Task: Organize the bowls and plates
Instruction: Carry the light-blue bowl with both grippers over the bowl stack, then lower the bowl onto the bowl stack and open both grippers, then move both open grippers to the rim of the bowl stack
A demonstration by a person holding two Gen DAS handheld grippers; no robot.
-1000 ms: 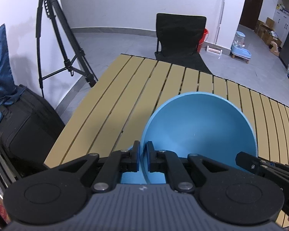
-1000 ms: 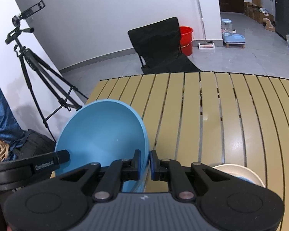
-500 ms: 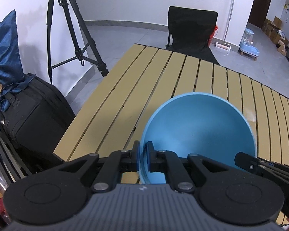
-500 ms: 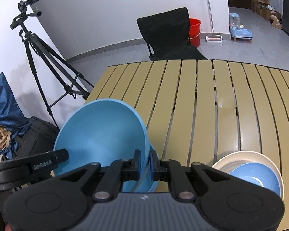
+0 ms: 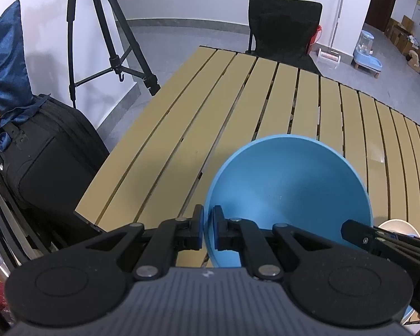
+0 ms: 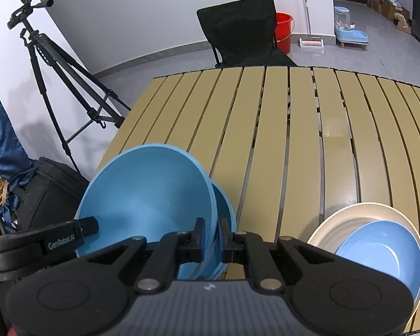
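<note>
While both grippers clamp one bowl, step judged as carry toward stacking. Left gripper (image 5: pixel 207 228): nearly closed, pinching left rim of blue bowl (image 5: pixel 288 196), lower centre of frame. Right gripper (image 6: pixel 211 236): nearly closed on bowl's right rim (image 6: pixel 145 204), lower left of frame; second blue rim just behind, possibly nested, cannot tell. Lower right: cream plate (image 6: pixel 336 224) holding small blue bowl (image 6: pixel 378 254) on table (image 6: pixel 280 128). Next, likely: shift right, lower, release.
</note>
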